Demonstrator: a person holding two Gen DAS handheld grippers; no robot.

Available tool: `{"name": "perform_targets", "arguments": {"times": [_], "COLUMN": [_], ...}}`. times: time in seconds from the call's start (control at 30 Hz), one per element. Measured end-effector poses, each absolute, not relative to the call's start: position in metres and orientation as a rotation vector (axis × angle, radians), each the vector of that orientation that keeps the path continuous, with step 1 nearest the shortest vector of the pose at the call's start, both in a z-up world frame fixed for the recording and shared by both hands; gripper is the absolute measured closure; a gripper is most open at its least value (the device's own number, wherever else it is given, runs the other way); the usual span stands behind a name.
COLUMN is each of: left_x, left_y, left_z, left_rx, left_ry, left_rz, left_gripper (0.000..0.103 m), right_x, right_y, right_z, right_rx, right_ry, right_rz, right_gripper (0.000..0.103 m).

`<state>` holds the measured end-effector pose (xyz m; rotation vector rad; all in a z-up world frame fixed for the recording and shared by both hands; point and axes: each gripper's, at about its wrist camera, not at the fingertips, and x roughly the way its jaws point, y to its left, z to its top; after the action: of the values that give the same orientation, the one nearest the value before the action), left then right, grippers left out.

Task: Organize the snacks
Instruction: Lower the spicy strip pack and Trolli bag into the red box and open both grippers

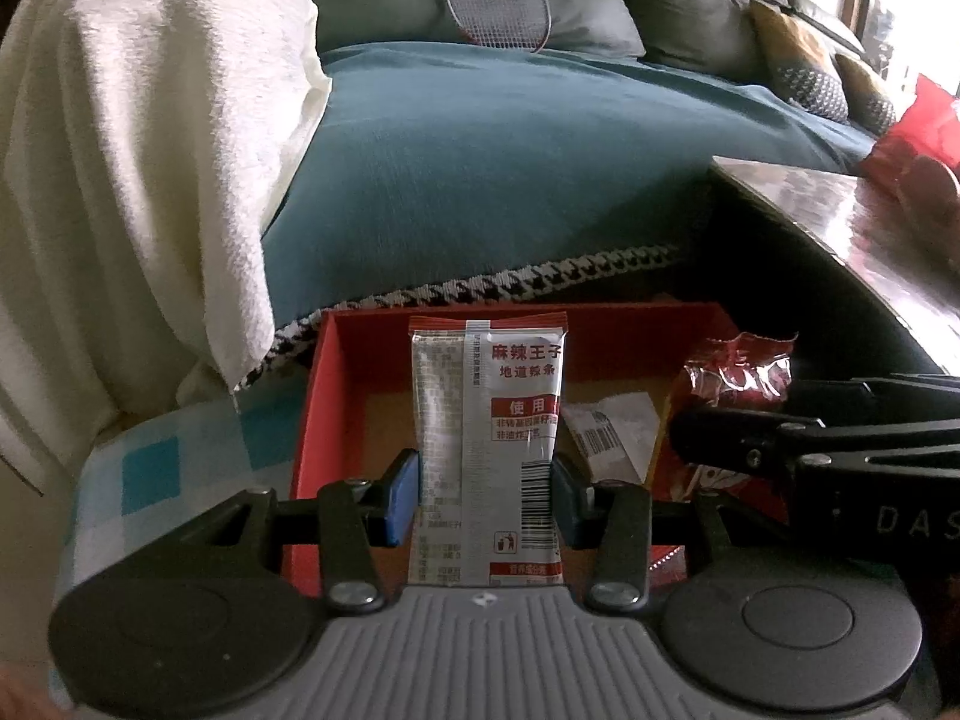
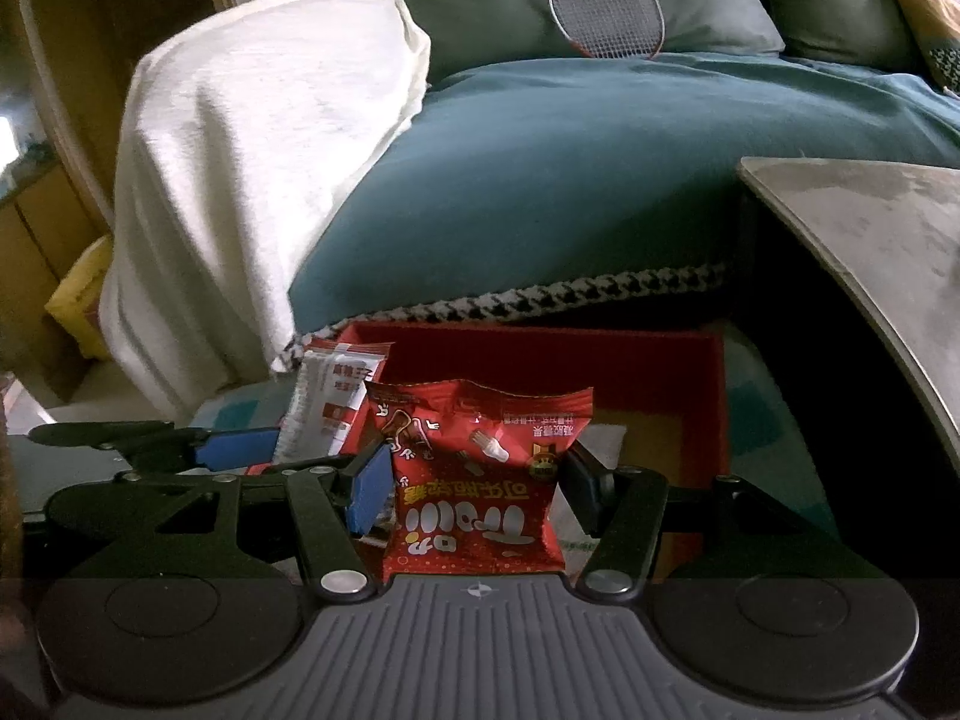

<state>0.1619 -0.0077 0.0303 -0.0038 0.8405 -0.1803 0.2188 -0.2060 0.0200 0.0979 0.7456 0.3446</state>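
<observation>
A: Take the red box (image 1: 336, 396) as the marker; what does the left hand-held gripper (image 1: 485, 489) have?

B: Its blue pads are closed partway on a silver snack packet (image 1: 486, 420) with red ends and red Chinese print; the packet stands upright between them, above the box's near half, and the pads press its two long edges.

A: And the right hand-held gripper (image 2: 477, 489)?

B: Likewise partway closed, gripping a red snack bag (image 2: 480, 468) that is crumpled at its top; seen from the right wrist, the bag hangs over the near part of the box, with its print upside down.

A: How do the two stand to each other?

B: Side by side over the box; in the right wrist view the silver packet (image 2: 327, 402) is just left of the red bag, near the box's left wall; in the left wrist view the red bag (image 1: 729, 372) is toward the box's right wall.

A: Anything inside the box?

B: A white slip with a barcode (image 1: 612, 438) lies on its floor.

A: Around it?

B: A teal sofa cushion (image 1: 510, 180) with a houndstooth edge lies behind the box; a white blanket (image 1: 150, 150) to its left; a bench (image 1: 870, 228) to its right; a badminton racket (image 1: 495, 0) lies on the sofa behind.
</observation>
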Motion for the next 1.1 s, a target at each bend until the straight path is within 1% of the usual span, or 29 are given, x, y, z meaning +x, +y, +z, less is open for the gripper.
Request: {"name": "perform_targets", "arguments": {"times": [0.57, 1.1], "left_x": [0.192, 0.207], "left_y": [-0.029, -0.024], "left_z": [-0.005, -0.032], "left_rx": [0.088, 0.095], "left_ry": [0.913, 0.972], "left_rz": [-0.184, -0.133], "left_gripper": [0.063, 0.063], "right_x": [0.262, 0.289], "right_y": [-0.204, -0.204], "right_z": [-0.014, -0.040], "right_rx": [0.067, 0.034], "right_ry": [0.828, 0.902], "right_rz": [0.316, 0.279], "right_gripper": [0.036, 0.037]}}
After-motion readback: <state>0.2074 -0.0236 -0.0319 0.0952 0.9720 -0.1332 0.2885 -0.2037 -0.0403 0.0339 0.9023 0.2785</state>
